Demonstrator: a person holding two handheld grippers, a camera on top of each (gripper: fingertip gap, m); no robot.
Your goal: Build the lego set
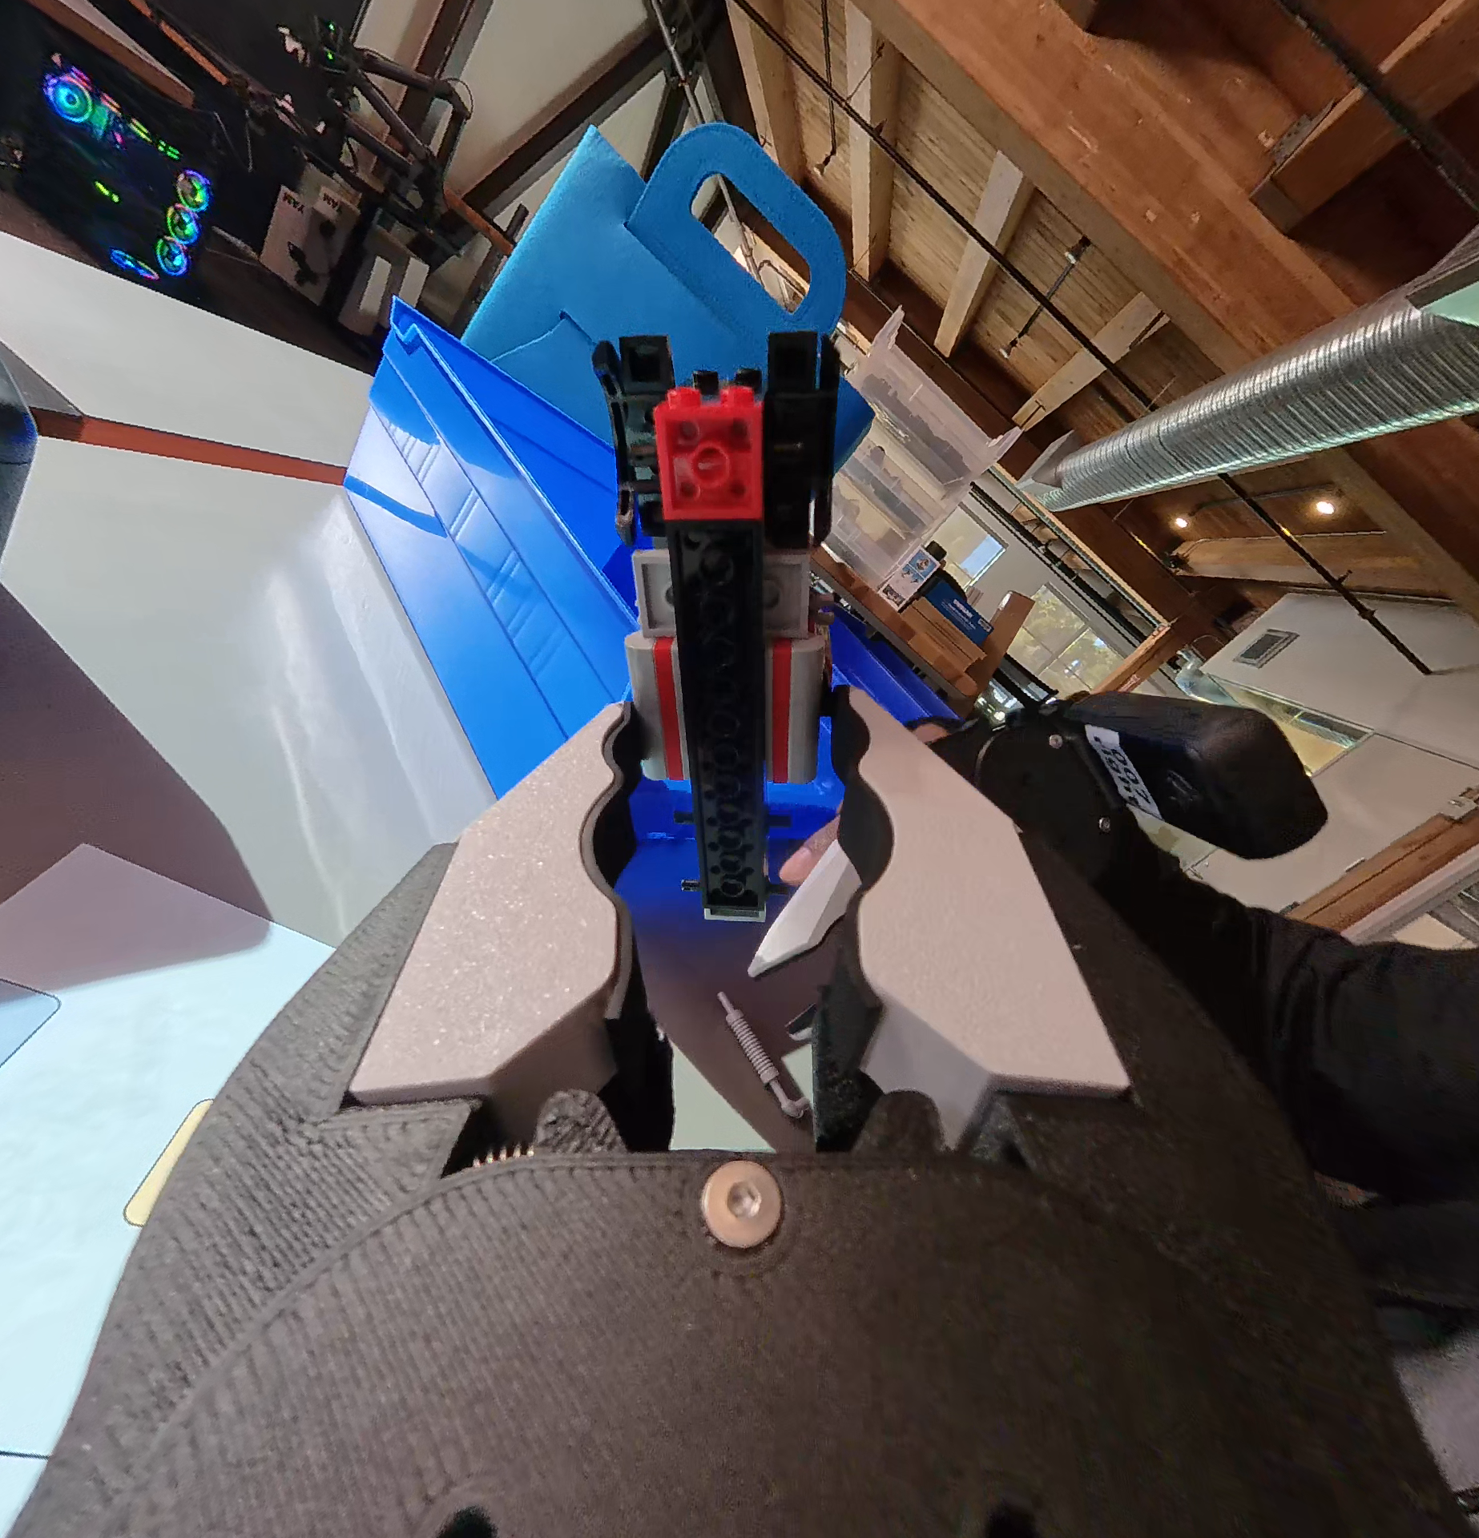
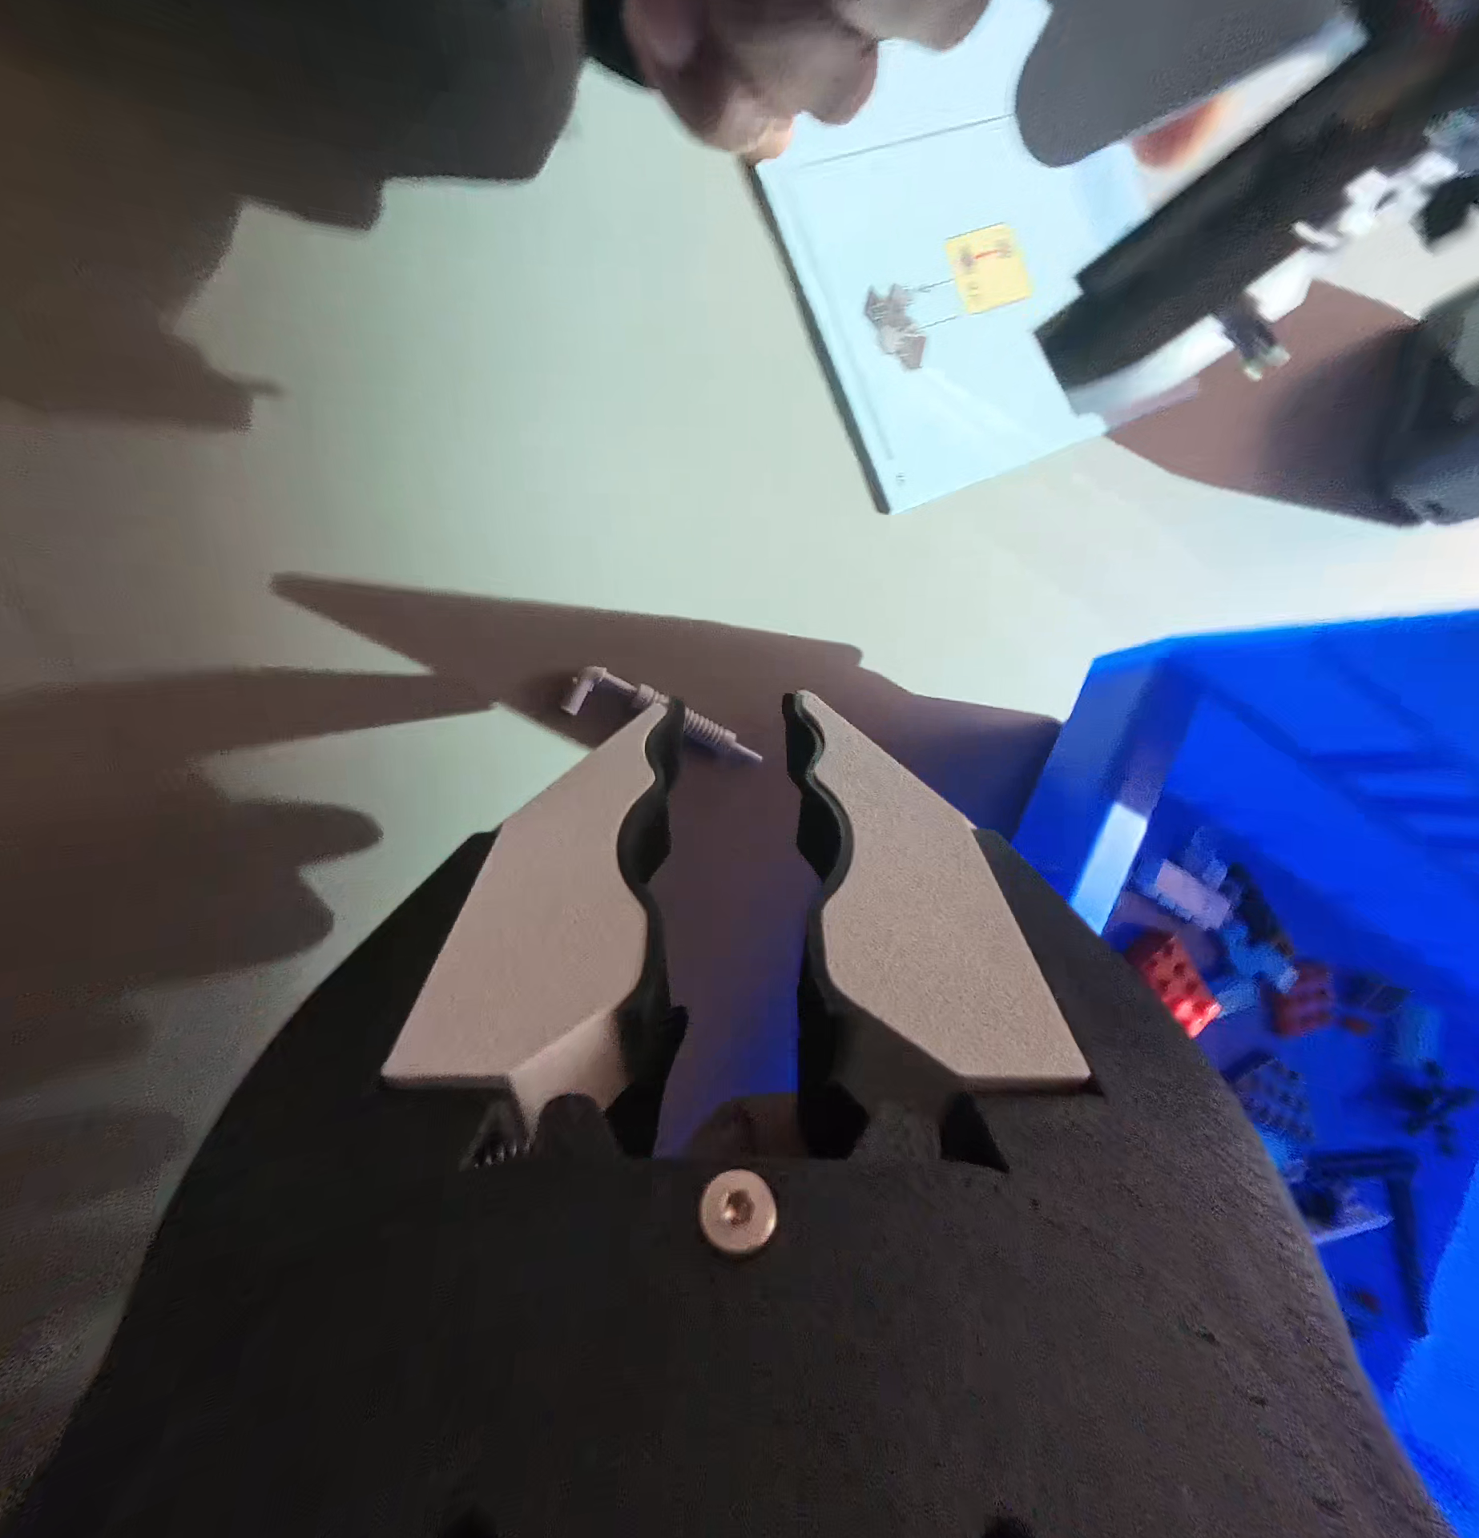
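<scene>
We observe the left gripper [image 1: 732,732] with its fingers clamped on the lego assembly [image 1: 724,632], gripping the grey-and-red striped section on both sides. The assembly is held raised above the desk [image 1: 178,632]: a long black plate runs down its centre, a red brick [image 1: 709,464] sits at the far end, and black parts flank that brick. Behind the assembly we see the blue bin [image 1: 486,541] and a blue handled panel [image 1: 719,233] standing upright behind it. Below the left fingers, a small grey spring-like piece [image 1: 757,1050] lies on the desk, and the right gripper's finger tip [image 1: 803,915] shows just beside it. In the right wrist view, the right gripper [image 2: 729,732] has its fingers apart and holds nothing; they stand directly over the same small grey piece [image 2: 661,711], whose shaft passes under the left-hand finger tip [image 2: 636,749]. We cannot tell whether the fingers touch it. The blue bin [image 2: 1219,749] lies to the right, with loose bricks [image 2: 1269,999] inside. An instruction booklet [image 2: 928,333] lies open on the desk farther off.
</scene>
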